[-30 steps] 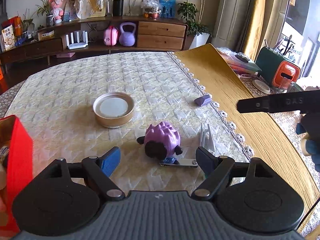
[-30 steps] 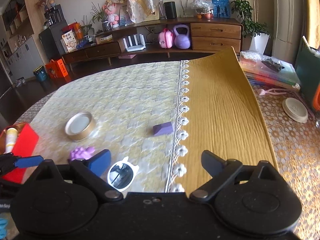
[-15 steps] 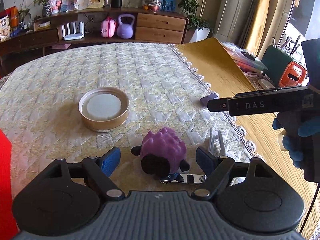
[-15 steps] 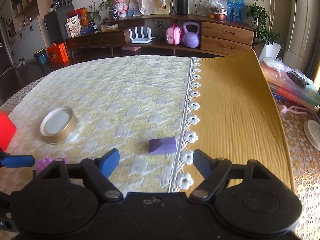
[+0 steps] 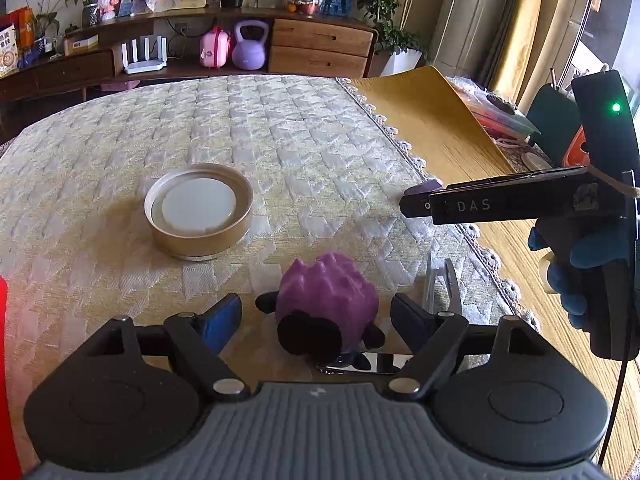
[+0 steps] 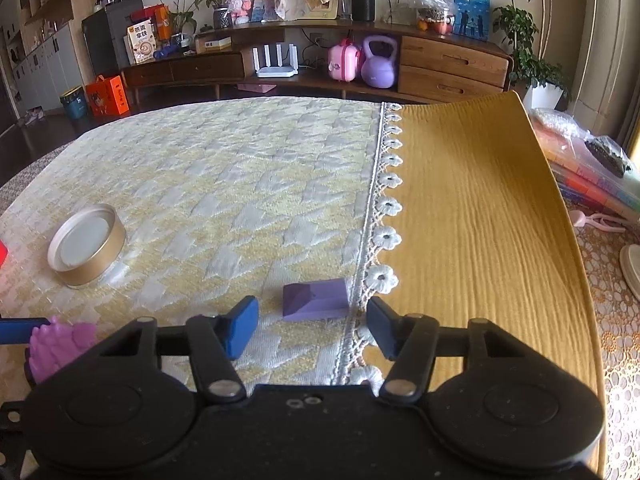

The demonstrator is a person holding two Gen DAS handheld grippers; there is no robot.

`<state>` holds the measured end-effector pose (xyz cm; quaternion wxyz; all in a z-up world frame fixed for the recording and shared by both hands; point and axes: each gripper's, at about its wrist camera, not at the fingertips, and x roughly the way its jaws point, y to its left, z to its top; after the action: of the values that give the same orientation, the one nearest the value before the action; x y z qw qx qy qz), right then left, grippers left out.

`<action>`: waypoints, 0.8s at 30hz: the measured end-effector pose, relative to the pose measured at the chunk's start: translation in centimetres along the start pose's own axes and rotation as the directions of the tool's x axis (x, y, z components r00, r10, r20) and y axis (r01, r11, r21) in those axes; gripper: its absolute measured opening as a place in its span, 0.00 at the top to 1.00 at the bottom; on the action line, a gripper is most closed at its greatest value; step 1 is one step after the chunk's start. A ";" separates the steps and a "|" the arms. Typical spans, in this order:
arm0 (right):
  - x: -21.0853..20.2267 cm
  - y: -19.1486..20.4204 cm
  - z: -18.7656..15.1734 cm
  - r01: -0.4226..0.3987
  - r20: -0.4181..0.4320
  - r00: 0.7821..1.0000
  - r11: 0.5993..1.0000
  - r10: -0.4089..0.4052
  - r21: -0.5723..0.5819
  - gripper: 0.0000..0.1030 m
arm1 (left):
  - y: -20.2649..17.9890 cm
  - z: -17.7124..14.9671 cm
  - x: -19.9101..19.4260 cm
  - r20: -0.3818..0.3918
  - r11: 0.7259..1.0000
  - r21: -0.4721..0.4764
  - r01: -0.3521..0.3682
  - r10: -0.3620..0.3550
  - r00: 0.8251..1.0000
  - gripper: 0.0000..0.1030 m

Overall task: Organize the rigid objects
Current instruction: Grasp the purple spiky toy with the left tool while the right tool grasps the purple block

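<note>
A purple spiky sheep toy (image 5: 326,304) with a black face lies on the quilted cloth between the fingers of my open left gripper (image 5: 316,318); the jaws stand apart from it. It also shows in the right wrist view (image 6: 60,344). A metal nail clipper (image 5: 372,361) lies under the toy. A purple wedge block (image 6: 316,300) lies by the lace edge, just ahead of my open right gripper (image 6: 312,330), between its fingertips' lines. A gold-rimmed round lid (image 5: 199,210) sits further out, also in the right wrist view (image 6: 86,245).
A clear acrylic stand (image 5: 440,280) is right of the toy. A red box (image 5: 6,380) sits at the left edge. A yellow cloth (image 6: 480,220) covers the table's right part, with packets (image 6: 588,160) and a dark green holder (image 5: 552,124) beyond.
Both grippers have moved forward and lower: the left has closed in around the sheep toy, the right has come up to the purple block. Both stay open.
</note>
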<state>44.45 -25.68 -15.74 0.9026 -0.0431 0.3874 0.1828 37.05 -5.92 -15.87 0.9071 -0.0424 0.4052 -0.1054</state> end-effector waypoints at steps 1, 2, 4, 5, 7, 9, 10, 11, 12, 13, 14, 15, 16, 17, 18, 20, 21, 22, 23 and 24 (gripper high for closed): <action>0.0 0.1 0.0 0.003 0.001 1.000 1.000 -0.003 -0.006 0.45 | 0.0 0.0 0.0 0.000 1.000 0.001 0.002 -0.002 1.000 0.26; 0.1 0.2 0.0 0.008 0.002 1.000 1.000 -0.008 -0.013 0.48 | -0.1 0.0 0.1 -0.002 1.000 0.004 0.005 -0.005 1.000 0.28; 0.0 0.4 0.0 0.013 0.002 1.000 1.000 -0.013 -0.021 0.52 | -0.2 -0.1 0.1 -0.006 1.000 0.011 0.002 -0.002 1.000 0.36; 0.0 0.5 0.0 0.013 0.003 1.000 1.000 -0.013 -0.023 0.55 | -0.2 -0.1 0.0 -0.004 1.000 0.014 0.002 -0.002 1.000 0.36; 0.0 0.4 0.1 0.007 0.001 1.000 1.000 -0.007 -0.021 0.58 | -0.1 -0.1 0.0 -0.003 1.000 0.012 0.005 -0.005 1.000 0.36; -0.1 0.5 0.1 0.007 -0.001 1.000 1.000 -0.007 -0.028 0.61 | 0.0 -0.1 0.0 -0.003 1.000 0.010 0.006 -0.006 1.000 0.36; -0.1 0.6 0.1 0.009 -0.001 1.000 0.999 -0.009 -0.033 0.62 | 0.0 -0.1 0.0 -0.003 1.000 0.011 0.006 -0.005 1.000 0.36; -0.1 0.7 0.1 0.011 0.000 1.000 0.999 -0.011 -0.037 0.66 | 0.0 -0.1 0.0 -0.003 1.000 0.011 0.005 -0.005 1.000 0.36; -0.2 0.7 0.1 0.013 0.001 1.000 0.999 -0.013 -0.037 0.66 | 0.0 -0.1 0.0 -0.004 1.000 0.010 0.006 -0.006 1.000 0.36; -0.3 0.7 0.2 0.014 0.002 1.000 0.999 -0.014 -0.034 0.66 | 0.0 -0.1 0.0 -0.003 1.000 0.009 0.007 -0.007 1.000 0.36; -0.4 0.6 0.2 0.013 0.004 1.000 0.999 -0.013 -0.030 0.66 | 0.0 -0.1 -0.1 -0.003 1.000 0.007 0.007 -0.007 1.000 0.36; -0.6 0.6 0.2 0.016 0.008 1.000 0.999 -0.015 -0.028 0.66 | 0.1 -0.1 -0.1 -0.003 1.000 0.005 0.007 -0.007 1.000 0.36; -0.8 0.7 0.2 0.017 0.011 1.000 0.999 -0.017 -0.027 0.66 | 0.2 -0.1 -0.2 -0.004 1.000 0.001 0.006 -0.006 1.000 0.36; -1.0 0.6 0.2 0.016 0.013 1.000 1.000 -0.016 -0.025 0.66 | 0.3 -0.1 -0.3 -0.004 1.000 -0.003 0.004 -0.004 1.000 0.36; -1.3 0.6 0.1 0.016 0.016 1.000 1.000 -0.015 -0.021 0.66 | 0.3 -0.1 -0.5 -0.004 1.000 -0.008 0.004 -0.004 1.000 0.37; -2.0 0.7 0.0 0.010 0.021 1.000 1.000 -0.010 -0.010 0.66 | 0.5 -0.1 -0.9 -0.004 1.000 -0.017 0.002 -0.002 1.000 0.37; -2.3 0.8 0.0 0.006 0.025 1.000 1.000 -0.006 -0.006 0.66 | 0.5 -0.1 -1.1 -0.003 1.000 -0.020 0.003 -0.003 1.000 0.37; -2.8 0.9 -0.1 0.003 0.029 1.000 1.000 -0.003 -0.004 0.66 | 0.6 -0.1 -1.3 -0.003 1.000 -0.023 0.003 -0.003 1.000 0.37; -3.2 1.0 -0.2 0.001 0.031 1.000 1.000 -0.001 -0.004 0.66 | 0.6 -0.1 -1.6 -0.003 1.000 -0.024 0.003 -0.003 1.000 0.37; -3.7 1.1 -0.2 0.000 0.034 0.999 1.000 0.000 -0.005 0.66 | 0.6 -0.1 -1.9 -0.001 1.000 -0.024 0.002 -0.002 1.000 0.37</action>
<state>41.55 -25.76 -13.22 0.9089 -0.0420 0.3715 0.1846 35.85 -4.91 -14.66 0.9061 -0.0537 0.4071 -0.1016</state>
